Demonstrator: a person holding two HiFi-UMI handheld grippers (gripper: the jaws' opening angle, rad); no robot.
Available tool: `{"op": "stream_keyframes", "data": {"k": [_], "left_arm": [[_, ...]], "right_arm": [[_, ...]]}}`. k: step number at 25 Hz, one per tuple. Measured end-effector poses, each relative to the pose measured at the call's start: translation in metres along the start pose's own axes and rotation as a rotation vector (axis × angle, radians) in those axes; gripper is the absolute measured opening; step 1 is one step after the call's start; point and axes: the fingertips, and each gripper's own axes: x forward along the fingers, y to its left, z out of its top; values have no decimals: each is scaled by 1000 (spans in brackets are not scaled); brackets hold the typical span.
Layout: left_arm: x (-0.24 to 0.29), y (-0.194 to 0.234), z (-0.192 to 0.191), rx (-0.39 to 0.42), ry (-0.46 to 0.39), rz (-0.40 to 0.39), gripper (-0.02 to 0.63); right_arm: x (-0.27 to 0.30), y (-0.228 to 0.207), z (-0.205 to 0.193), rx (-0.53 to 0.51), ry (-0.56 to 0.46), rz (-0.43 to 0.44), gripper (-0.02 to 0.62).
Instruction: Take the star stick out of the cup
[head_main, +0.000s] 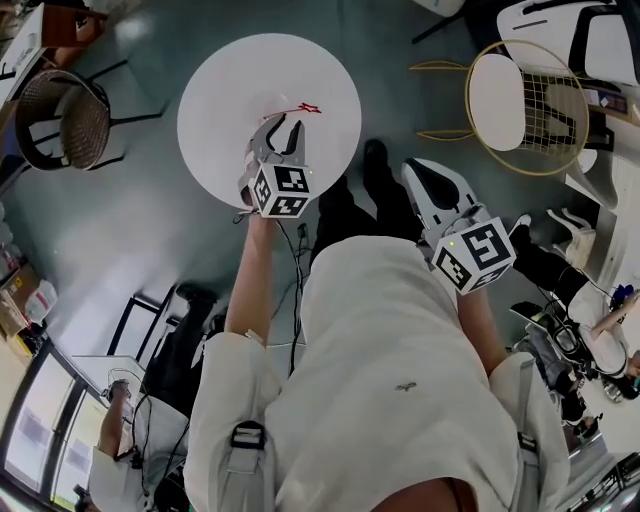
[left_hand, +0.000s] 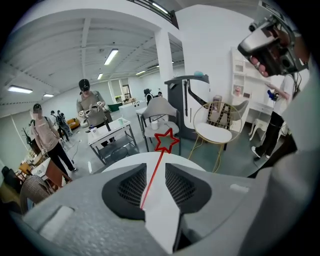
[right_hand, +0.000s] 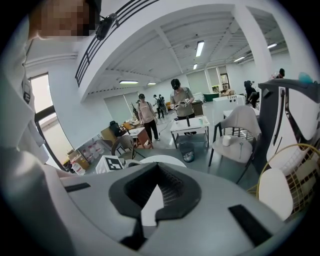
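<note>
The star stick is a thin red rod with an open red star at its tip. It lies over the round white table, star end pointing away from me. My left gripper hovers at the table's near edge and stands open. In the left gripper view the star stick runs up between the parted pads, close to the left pad, and neither pad presses on it. My right gripper is shut and empty, held off the table to the right above the floor. No cup shows in any view.
A wicker chair stands left of the table, and a gold wire chair with a white seat to the right. The person's shoes and cables lie by the table's near side. Other people, tables and chairs stand farther off.
</note>
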Motion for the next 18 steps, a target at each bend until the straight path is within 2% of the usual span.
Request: {"op": "stream_keyframes", "data": {"k": [5, 18], "left_arm": [[12, 0, -1, 17, 14, 2, 121], [24, 7, -11, 55, 35, 14, 121]], "right_arm": [[-2, -5, -6, 13, 13, -9, 6], [7, 1, -6, 15, 28, -2, 6]]}}
